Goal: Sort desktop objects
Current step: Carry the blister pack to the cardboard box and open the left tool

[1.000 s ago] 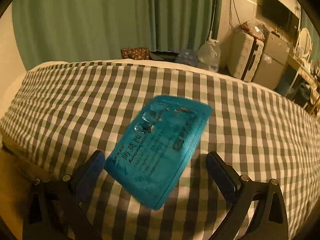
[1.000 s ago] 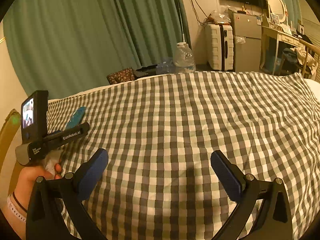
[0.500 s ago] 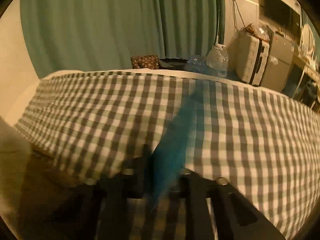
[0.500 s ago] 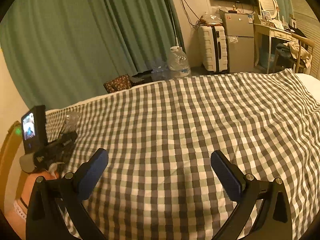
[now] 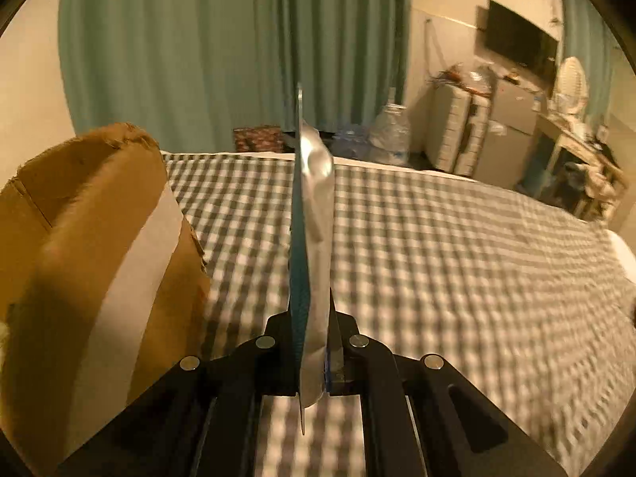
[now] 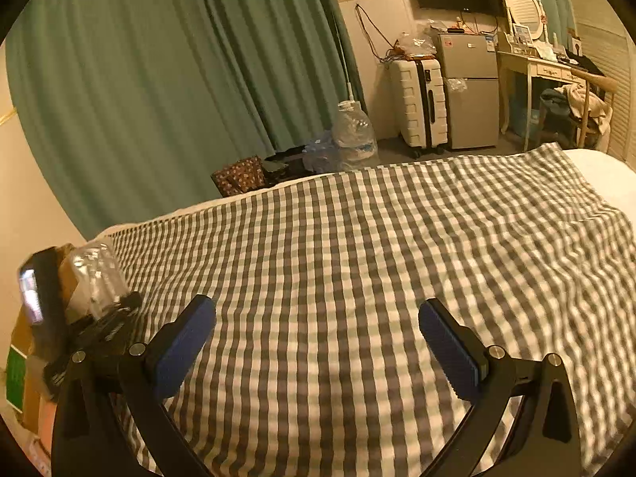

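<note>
Only in the left wrist view is the cardboard box [image 5: 91, 278] seen, at left of frame. A checked bed [image 6: 377, 278] before green curtains [image 6: 179, 79] fills both views. The blister pack [image 5: 312, 258] is clamped edge-on, upright, in the left tongs [image 5: 314, 342]; the right tongs [image 6: 318, 342] are spread wide, empty.

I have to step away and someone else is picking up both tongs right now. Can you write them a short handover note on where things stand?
Left tongs: shut on the blister pack, held edge-on and upright above the checked bedspread.
Right tongs: open, holding nothing, hovering over the bedspread.
Cardboard box: just left of the held pack, at the bed's edge.
Done: the pack is lifted off the bed.
Left: probably carry the pack over the box and release it there; no other loose items show on the visible bedspread.
</note>
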`<action>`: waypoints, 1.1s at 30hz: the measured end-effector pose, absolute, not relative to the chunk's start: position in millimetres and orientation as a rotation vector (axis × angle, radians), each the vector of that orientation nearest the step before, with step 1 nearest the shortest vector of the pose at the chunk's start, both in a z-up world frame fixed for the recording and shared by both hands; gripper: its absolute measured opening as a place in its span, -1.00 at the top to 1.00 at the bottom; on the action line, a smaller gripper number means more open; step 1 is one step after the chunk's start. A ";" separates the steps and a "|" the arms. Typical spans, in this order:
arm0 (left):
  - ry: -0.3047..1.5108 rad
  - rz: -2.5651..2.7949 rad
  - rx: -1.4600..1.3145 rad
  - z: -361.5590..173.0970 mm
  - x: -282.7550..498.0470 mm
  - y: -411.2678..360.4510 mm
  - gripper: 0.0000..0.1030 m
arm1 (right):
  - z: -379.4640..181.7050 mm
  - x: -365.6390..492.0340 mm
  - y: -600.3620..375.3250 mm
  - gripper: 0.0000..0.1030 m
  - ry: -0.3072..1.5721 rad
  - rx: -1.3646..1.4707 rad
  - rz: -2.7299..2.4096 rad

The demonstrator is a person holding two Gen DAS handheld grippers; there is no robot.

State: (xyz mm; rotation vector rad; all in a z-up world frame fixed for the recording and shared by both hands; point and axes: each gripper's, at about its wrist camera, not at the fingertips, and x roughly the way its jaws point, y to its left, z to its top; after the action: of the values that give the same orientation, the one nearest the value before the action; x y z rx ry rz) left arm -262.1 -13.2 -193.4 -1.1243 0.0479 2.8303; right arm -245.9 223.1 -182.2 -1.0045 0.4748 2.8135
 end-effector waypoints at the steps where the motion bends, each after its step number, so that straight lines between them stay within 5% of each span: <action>1: 0.038 2.831 -1.115 -186.5 -256.2 -15.0 0.87 | -177.4 -240.9 221.3 -0.99 0.465 -0.997 2.811; 6: -0.123 2.816 -1.063 -141.2 -219.7 -32.9 0.87 | -151.4 -217.6 205.7 -0.99 0.468 -0.978 2.819; 20: -0.031 2.737 -0.806 0.5 -152.7 -82.4 0.86 | -71.3 -130.7 121.6 -0.99 0.291 -0.870 2.927; 33: 0.028 2.717 -0.891 4.4 -131.2 -151.3 0.86 | -35.5 -112.2 40.1 -0.99 0.164 -0.817 3.038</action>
State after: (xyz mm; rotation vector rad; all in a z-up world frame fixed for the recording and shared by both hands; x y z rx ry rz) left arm -131.2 -151.3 4.4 -0.8905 0.0278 2.7172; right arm -112.2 40.1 -35.5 -0.8171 0.1639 3.0378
